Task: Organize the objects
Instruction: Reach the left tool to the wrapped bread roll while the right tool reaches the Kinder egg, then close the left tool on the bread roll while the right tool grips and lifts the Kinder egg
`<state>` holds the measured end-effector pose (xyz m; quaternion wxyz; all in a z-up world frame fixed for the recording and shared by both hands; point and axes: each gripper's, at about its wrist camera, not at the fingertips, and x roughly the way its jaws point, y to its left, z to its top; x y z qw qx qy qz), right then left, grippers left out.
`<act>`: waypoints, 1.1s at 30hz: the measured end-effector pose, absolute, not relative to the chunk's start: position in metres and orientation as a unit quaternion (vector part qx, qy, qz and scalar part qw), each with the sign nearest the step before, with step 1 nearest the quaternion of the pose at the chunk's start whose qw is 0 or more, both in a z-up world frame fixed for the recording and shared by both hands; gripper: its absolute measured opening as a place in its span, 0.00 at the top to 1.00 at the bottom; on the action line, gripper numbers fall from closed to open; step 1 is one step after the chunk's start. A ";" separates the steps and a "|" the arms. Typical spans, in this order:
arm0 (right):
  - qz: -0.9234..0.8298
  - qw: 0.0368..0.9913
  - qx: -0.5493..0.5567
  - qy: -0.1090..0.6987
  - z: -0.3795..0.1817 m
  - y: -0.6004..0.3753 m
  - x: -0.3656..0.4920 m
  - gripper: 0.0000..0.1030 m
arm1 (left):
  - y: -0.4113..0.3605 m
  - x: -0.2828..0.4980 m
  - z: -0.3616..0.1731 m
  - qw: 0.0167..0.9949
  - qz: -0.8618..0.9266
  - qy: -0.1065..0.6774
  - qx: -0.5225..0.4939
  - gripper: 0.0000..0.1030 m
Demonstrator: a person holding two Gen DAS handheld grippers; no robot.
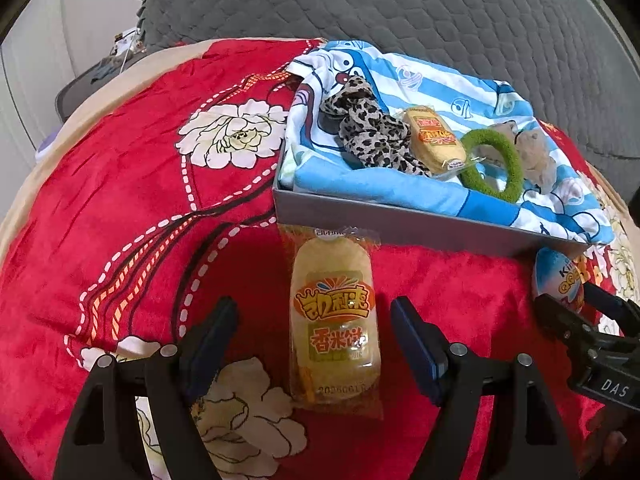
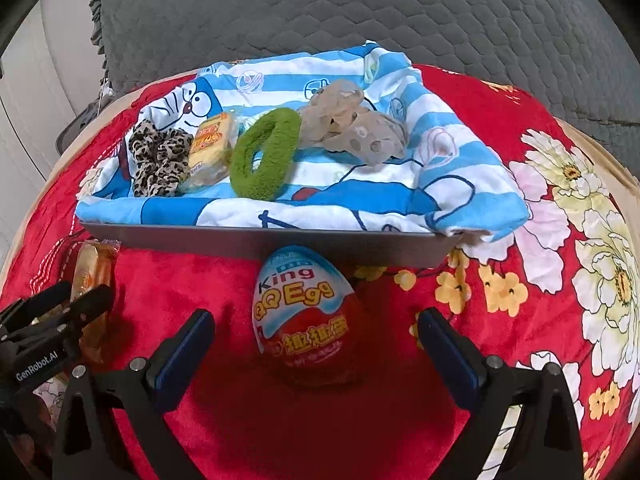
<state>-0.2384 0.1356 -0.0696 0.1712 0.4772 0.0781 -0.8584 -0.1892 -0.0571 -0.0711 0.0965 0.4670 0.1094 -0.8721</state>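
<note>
Two grippers gape: left gripper [image 1: 314, 344] straddles a "香米饼" rice cracker packet [image 1: 334, 320]; right gripper [image 2: 314, 350] straddles the "King QQ Egg" [image 2: 306, 316], both beside the gray tray [image 2: 256, 240].

Rice cracker packs: two [image 1: 334, 320] [image 1: 434, 142]. Scrunchies: three [image 2: 160, 160] [image 2: 264, 152] [image 2: 352, 124]. Toy egg [image 2: 306, 316]: one. Tray [image 2: 256, 242]: one.

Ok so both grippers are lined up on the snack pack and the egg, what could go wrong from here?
1. The rice cracker packet lies in crinkly wrap; the open left gripper could crush it or slip off.
2. The toy egg is rounded and smooth, so the open right gripper may squeeze it out sideways.
3. The egg sits against the gray tray wall, so its fingers could bump it.
</note>
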 end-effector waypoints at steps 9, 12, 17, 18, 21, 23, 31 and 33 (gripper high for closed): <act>-0.852 0.181 0.485 0.072 -0.076 0.133 -0.243 0.09 | -0.061 -0.191 -0.074 0.090 -0.872 0.115 0.468 0.25; -0.852 0.179 0.488 0.068 -0.078 0.134 -0.245 0.11 | -0.062 -0.191 -0.074 0.090 -0.871 0.115 0.470 0.26; -0.852 0.181 0.487 0.067 -0.078 0.133 -0.246 0.20 | -0.062 -0.193 -0.074 0.086 -0.868 0.113 0.475 0.40; -0.851 0.183 0.488 0.067 -0.078 0.133 -0.246 0.22 | -0.061 -0.193 -0.074 0.085 -0.868 0.112 0.476 0.44; -0.850 0.183 0.488 0.073 -0.079 0.131 -0.245 0.27 | -0.057 -0.195 -0.073 0.081 -0.868 0.103 0.478 0.55; -0.850 0.185 0.488 0.075 -0.078 0.131 -0.245 0.33 | -0.054 -0.195 -0.073 0.076 -0.869 0.101 0.479 0.60; -0.848 0.194 0.490 0.065 -0.076 0.134 -0.245 0.43 | -0.053 -0.193 -0.070 0.076 -0.870 0.094 0.478 0.61; -0.848 0.194 0.489 0.065 -0.075 0.134 -0.244 0.44 | -0.053 -0.192 -0.069 0.079 -0.872 0.091 0.475 0.61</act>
